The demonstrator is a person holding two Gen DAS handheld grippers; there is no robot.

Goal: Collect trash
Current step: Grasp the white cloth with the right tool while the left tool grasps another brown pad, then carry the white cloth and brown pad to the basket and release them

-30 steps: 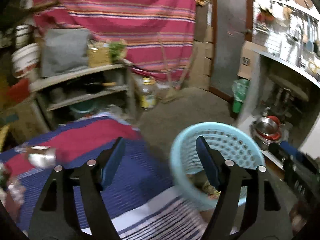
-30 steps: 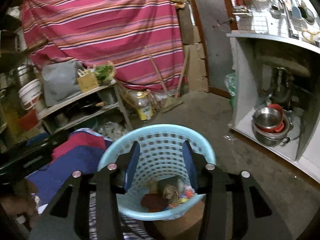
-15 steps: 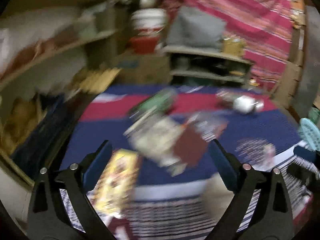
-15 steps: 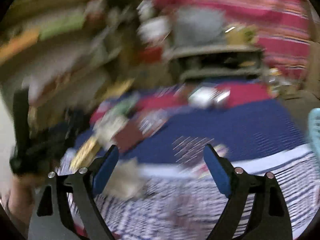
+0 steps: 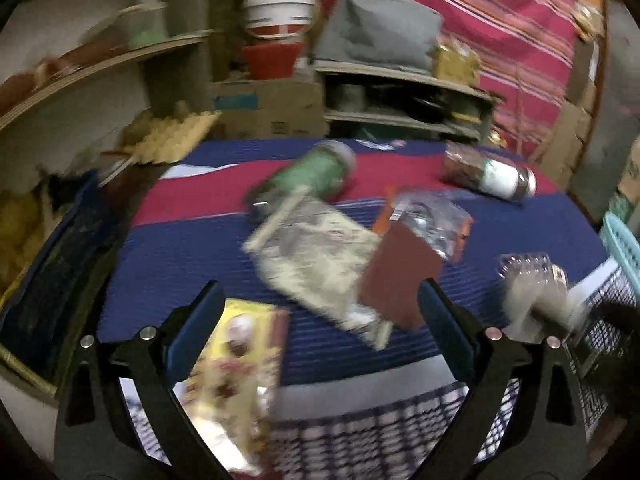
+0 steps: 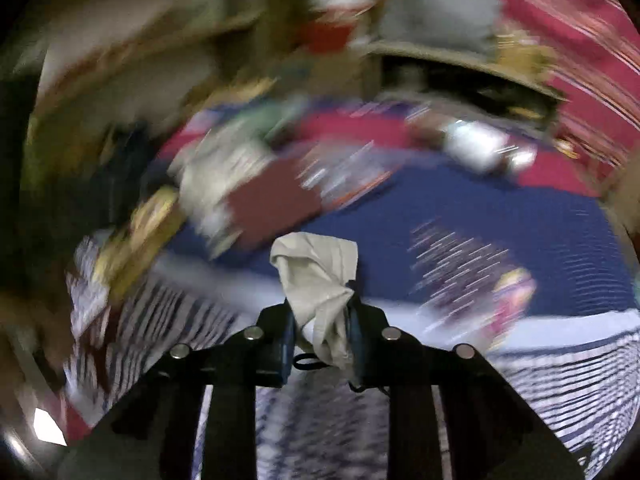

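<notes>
While the right gripper (image 6: 320, 330) clamps a crumpled whitish cloth scrap (image 6: 316, 276), long axis running up & away from the pads, the left gripper (image 5: 318, 326) hangs wide open w/ nothing in it above the striped blue/red mat (image 5: 200, 248). Green can (image 5: 308, 178) lies on its side, pointing up-right. Labels too blurred to read.

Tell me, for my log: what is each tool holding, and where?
Right tool: a crumpled pale tissue, pinched at its lower end. Left tool: open, nothing held.
</notes>
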